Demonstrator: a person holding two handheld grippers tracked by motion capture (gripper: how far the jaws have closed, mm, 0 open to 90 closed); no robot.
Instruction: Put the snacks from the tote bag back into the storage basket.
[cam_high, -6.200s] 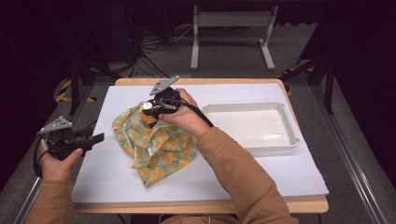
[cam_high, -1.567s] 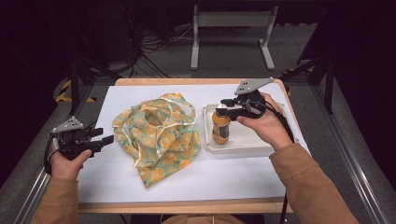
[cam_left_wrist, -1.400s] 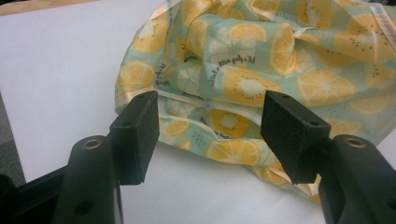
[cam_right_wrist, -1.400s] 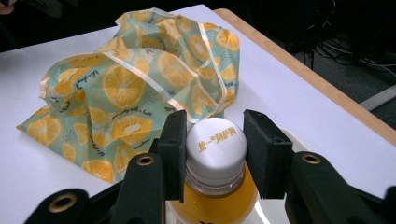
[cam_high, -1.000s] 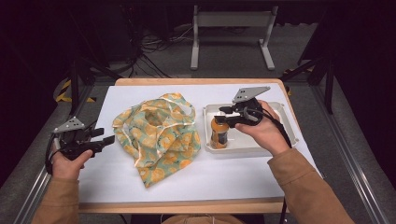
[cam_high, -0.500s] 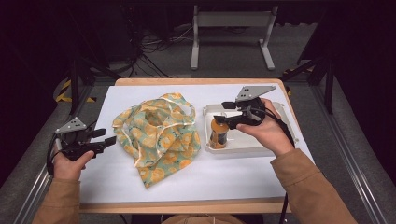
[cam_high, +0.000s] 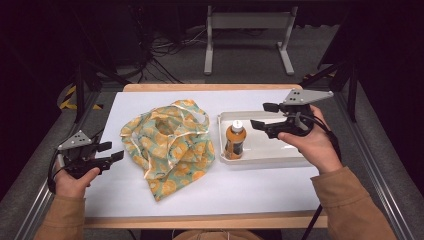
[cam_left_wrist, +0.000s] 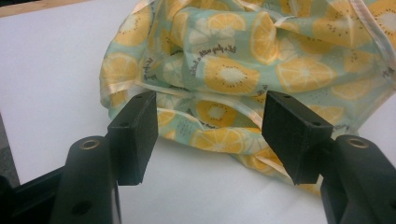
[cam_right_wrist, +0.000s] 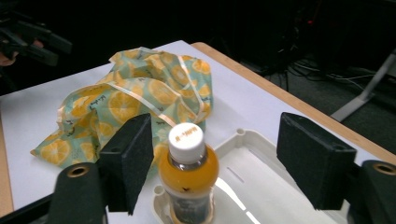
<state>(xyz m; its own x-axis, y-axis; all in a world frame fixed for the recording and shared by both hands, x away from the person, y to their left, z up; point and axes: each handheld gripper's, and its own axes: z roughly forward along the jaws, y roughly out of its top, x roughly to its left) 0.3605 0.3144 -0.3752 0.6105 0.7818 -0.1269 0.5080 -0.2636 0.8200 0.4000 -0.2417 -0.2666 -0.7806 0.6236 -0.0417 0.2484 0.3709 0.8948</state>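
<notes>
The bottle (cam_high: 235, 140) stands upright at the nine-o'clock end of the white tray (cam_high: 280, 154), close to its rim, white cap on top. The right gripper (cam_high: 260, 116) hangs just off the bottle toward three o'clock, jaws spread wide and empty; in the right gripper view the bottle (cam_right_wrist: 188, 173) sits apart from both pads. The rest of the tray lies bare toward three o'clock. The fruit-print bag (cam_high: 170, 142) lies crumpled mid-table, just beside the tray. The left gripper (cam_high: 112, 151) rests near the table's nine-o'clock edge, jaws wide, empty, aimed at the bag's hem (cam_left_wrist: 196, 100). Bare white surface runs along the six-o'clock edge.
</notes>
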